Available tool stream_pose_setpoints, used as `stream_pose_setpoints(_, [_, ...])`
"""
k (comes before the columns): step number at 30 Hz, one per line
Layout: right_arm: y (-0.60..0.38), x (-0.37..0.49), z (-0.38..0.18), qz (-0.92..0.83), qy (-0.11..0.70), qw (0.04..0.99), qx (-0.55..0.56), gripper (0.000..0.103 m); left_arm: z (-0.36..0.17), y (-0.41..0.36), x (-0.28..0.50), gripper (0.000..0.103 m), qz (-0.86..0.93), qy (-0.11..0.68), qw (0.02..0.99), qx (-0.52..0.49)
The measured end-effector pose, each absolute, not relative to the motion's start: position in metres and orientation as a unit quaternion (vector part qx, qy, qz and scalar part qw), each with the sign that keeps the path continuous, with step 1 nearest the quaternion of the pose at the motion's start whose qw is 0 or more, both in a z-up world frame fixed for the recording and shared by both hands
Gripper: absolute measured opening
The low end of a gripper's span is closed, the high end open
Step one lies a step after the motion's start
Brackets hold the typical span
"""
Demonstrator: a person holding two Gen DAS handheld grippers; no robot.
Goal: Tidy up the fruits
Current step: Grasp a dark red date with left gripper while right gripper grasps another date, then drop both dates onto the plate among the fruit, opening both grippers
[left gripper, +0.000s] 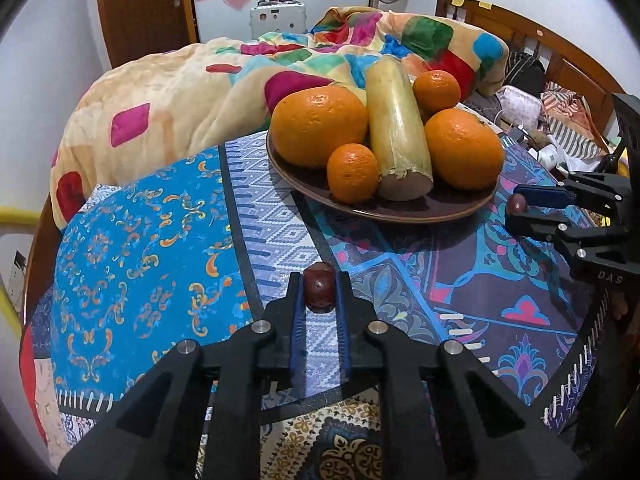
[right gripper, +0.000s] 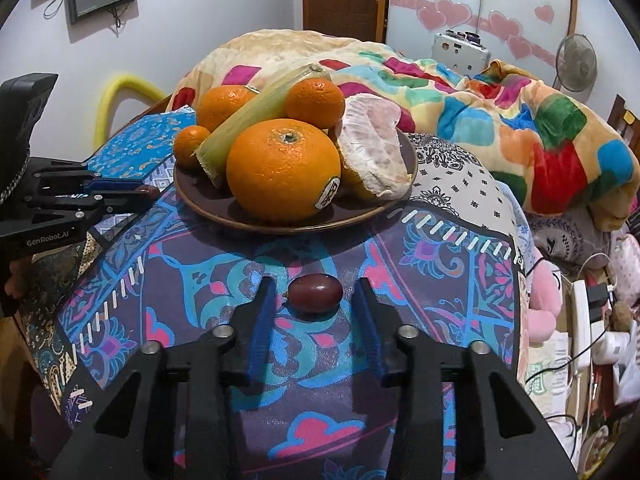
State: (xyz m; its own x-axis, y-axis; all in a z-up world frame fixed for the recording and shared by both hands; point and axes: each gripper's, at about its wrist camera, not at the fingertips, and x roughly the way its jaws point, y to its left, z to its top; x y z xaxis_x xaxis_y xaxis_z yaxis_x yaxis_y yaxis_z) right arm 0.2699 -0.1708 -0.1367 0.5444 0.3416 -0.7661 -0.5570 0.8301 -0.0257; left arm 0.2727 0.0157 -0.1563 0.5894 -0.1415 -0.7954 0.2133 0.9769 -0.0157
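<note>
A brown plate (left gripper: 400,212) (right gripper: 280,222) holds several oranges (left gripper: 318,125) (right gripper: 282,174), a pale sugarcane piece (left gripper: 396,128) (right gripper: 256,106) and a peeled pomelo (right gripper: 372,152). My left gripper (left gripper: 319,280) is shut on a dark red jujube (left gripper: 319,292) above the patterned cloth, in front of the plate; it shows at the left of the right wrist view (right gripper: 148,194). My right gripper (right gripper: 314,284) is open, its fingers either side of a second dark red jujube (right gripper: 315,294) lying on the cloth; it shows in the left wrist view (left gripper: 516,206).
The surface is covered with patchwork cloths (left gripper: 140,256) (right gripper: 440,280). A colourful blanket (left gripper: 200,92) (right gripper: 500,120) is heaped behind the plate. A wooden bed frame (left gripper: 552,48), clutter and cables (right gripper: 592,320) lie to the right. A door (left gripper: 144,4) and a fan (right gripper: 576,62) stand at the back.
</note>
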Motion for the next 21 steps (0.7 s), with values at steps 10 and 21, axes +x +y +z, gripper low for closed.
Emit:
stream_pose_setpoints(10, [-0.177, 0.267, -0.131, 0.256, 0.388, 0.877, -0.120, 0.025, -0.147, 0.025, 0.266, 0.011, -0.095, 0.434, 0.896, 0.015])
stream_pose_setpoints(21, [-0.181, 0.261, -0.095, 0.259, 0.336, 0.900, -0.101, 0.025, -0.113, 0.018, 0.269, 0.011, -0.109, 0.394, 0.913, 0.008])
